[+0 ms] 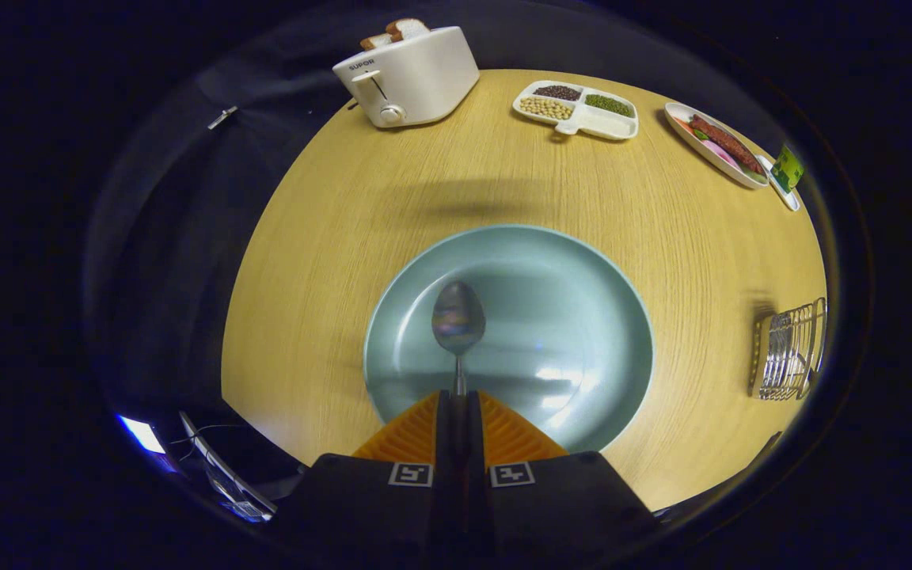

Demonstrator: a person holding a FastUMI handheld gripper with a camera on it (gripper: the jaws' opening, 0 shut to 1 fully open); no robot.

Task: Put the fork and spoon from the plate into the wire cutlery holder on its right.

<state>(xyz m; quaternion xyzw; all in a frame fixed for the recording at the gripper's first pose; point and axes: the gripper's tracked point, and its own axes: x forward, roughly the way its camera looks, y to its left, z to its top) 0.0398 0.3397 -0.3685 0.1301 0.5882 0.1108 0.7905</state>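
My gripper (460, 412) is clamped narrow on the spoon (458, 321), whose handle runs straight ahead with the bowl out over the plate (583, 317). The wire cutlery holder (790, 352) stands well off to the right on the worktop (329, 237), so I judge a rightward carry comes next.

Steel spoon (458, 321) over teal plate (507, 332), wire holder (788, 352) rightward

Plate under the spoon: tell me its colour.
The plate is pale blue-green, seen best in the gripper view; the gripper is shut on the spoon above it.
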